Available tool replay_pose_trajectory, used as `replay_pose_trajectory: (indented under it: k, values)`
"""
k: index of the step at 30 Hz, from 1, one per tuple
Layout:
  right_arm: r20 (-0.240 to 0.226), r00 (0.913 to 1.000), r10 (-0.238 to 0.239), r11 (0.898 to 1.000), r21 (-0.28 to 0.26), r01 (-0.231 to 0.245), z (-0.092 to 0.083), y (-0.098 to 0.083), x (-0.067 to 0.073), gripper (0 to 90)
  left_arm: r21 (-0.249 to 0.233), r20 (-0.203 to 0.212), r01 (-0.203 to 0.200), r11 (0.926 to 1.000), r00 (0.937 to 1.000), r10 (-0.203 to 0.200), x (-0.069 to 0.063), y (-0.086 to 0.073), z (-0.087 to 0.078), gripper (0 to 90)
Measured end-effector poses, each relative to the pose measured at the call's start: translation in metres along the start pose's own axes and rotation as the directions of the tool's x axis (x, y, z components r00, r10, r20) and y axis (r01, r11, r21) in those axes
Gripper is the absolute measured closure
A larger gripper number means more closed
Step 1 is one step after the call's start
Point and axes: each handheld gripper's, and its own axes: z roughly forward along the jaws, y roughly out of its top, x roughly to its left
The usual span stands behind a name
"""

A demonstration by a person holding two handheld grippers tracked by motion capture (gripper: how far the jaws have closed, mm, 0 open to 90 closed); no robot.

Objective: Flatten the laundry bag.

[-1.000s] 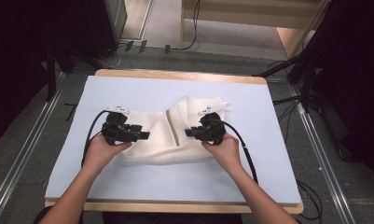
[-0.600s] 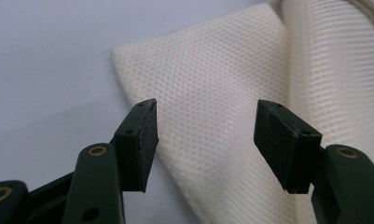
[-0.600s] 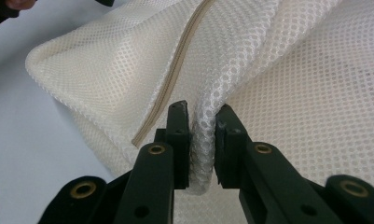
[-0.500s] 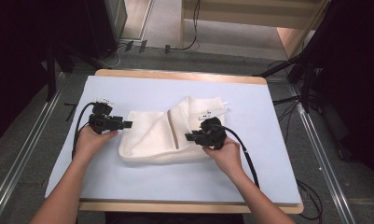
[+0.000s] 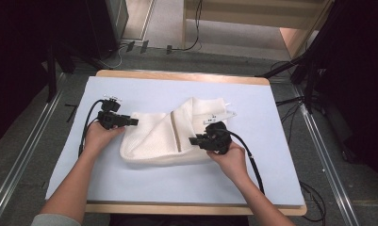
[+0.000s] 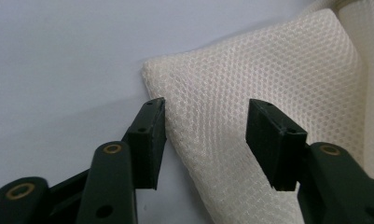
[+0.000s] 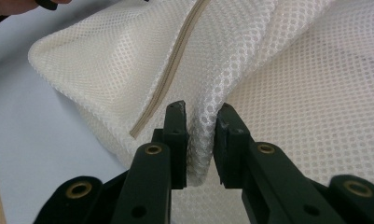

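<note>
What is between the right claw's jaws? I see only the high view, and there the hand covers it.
Observer: In the right gripper view, the right claw pinches a fold of the white mesh bag.
Operator: And is there a zipper near it?
Observer: Yes, a beige zipper runs just beside that fold, outside the jaws.
Operator: Does the left claw hold the bag too?
Observer: Not yet. In the left gripper view, the left claw has been closing, with the bag's corner between its jaws, and the pads do not press it.
</note>
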Motion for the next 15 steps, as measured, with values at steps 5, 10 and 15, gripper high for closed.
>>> replay_pose_trajectory:
  k: [5, 10, 15]
  values:
    - [0.006, 1.0, -0.001, 1.0, 0.002, 0.001, -0.001, -0.001, 0.001, 77.8, 0.046, 0.047, 0.006, 0.9989, 0.9989, -0.008, -0.01, 0.004, 0.008, 71.7]
    - [0.005, 1.0, 0.001, 1.0, 0.001, -0.001, -0.001, -0.001, -0.001, 78.1, 0.048, 0.043, 0.004, 0.9988, 0.9991, -0.006, -0.012, 0.006, 0.007, 83.5]
    - [0.01, 0.9999, -0.006, 1.0, -0.024, 0.006, -0.009, 0.002, -0.002, 79.2, -0.067, 0.014, 0.071, 0.9952, 0.9974, -0.07, 0.003, 0.006, -0.016, 85.3]
